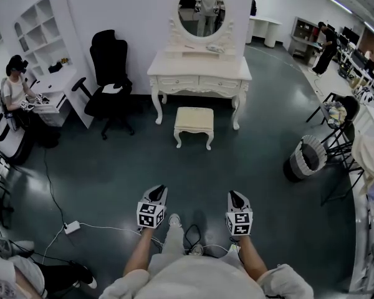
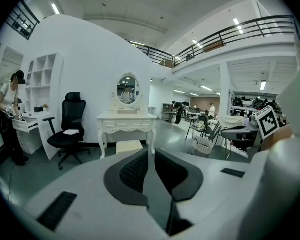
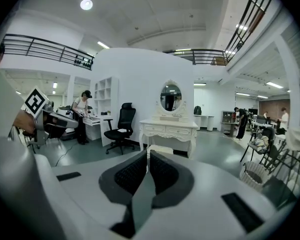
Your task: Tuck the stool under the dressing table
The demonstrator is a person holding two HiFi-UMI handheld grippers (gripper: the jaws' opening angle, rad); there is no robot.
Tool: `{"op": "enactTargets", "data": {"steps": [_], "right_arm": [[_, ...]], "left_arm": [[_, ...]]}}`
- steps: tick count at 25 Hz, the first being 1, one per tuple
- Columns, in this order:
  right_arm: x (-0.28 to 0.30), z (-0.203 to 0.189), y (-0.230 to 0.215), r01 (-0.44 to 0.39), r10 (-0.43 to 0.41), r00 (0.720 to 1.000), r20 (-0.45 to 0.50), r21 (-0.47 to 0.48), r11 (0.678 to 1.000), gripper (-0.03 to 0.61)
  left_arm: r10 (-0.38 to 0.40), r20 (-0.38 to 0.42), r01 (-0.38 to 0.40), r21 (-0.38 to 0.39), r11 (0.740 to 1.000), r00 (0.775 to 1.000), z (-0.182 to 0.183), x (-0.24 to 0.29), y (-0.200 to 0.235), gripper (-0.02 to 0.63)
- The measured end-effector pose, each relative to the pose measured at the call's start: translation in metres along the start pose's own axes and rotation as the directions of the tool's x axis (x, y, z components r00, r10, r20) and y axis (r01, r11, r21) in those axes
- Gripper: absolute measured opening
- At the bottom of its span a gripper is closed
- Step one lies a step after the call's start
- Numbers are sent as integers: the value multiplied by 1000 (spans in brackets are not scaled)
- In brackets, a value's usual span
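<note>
**Head view.** Nearest the lens are my two forearms, each ending in a gripper. The left gripper and the right gripper point forward over the dark floor, side by side and apart from each other. Both are well short of the stool. The stool stands on the floor before the dressing table, roughly centred between its front legs. Its cushion is in the open, not under the tabletop. A black office chair stands to the left of the table, and a basket sits off to the right.

**Left gripper view.** The left gripper's jaws are closed together with nothing between them. Past the tips I see the stool in front of the dressing table, still far off.

**Right gripper view.** The right gripper's jaws are likewise pressed together and empty. The stool shows just over them, before the dressing table.

**Progress.** I judge that no step of the task is done yet. The approach, the contact with the stool and the push under the table all remain.
</note>
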State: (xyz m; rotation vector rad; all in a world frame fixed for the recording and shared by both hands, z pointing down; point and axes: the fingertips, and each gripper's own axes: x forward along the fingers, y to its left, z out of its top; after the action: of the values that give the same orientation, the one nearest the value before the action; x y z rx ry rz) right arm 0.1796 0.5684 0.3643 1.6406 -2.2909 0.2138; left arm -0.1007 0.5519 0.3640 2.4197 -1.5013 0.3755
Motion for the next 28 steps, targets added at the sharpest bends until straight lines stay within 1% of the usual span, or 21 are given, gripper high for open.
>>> {"op": "enactTargets", "data": {"steps": [1, 2, 3, 4, 6, 9, 14, 21, 28], "right_arm": [[4, 0, -1, -5, 5, 1000, 2, 3, 1000, 31], [10, 1, -1, -14, 14, 1000, 2, 6, 1000, 68], [16, 2, -1, -25, 25, 1000, 1, 9, 1000, 112], [21, 2, -1, -36, 36, 999, -2, 12, 999, 151], [32, 0, -3, -45, 45, 999, -14, 15, 999, 176], [56, 4, -9, -39, 39, 999, -27, 12, 999, 178], [102, 21, -23, -20, 20, 999, -40, 6, 1000, 176], [172, 57, -38, 3, -3, 999, -33, 2, 1000, 175], [243, 92, -37, 12, -12, 999, -38, -4, 1000, 170]], "left_arm": [[-1, 1, 1, -3, 1000, 1000, 0, 4, 2, 20], [-3, -1, 3, -10, 1000, 1000, -1, 9, 4, 28], [-7, -4, 7, -19, 1000, 1000, -1, 15, 6, 50], [-12, -9, 12, -29, 1000, 1000, -2, 21, 8, 81], [-21, -21, 20, -44, 999, 1000, -4, 33, 12, 151], [-33, -34, 31, -57, 998, 999, -2, 58, 25, 153], [-60, -31, 59, -57, 997, 998, 17, 107, 50, 155], [-94, -36, 91, -56, 994, 995, 52, 170, 92, 155], [-107, -31, 106, -50, 993, 994, 86, 222, 147, 155]]}}
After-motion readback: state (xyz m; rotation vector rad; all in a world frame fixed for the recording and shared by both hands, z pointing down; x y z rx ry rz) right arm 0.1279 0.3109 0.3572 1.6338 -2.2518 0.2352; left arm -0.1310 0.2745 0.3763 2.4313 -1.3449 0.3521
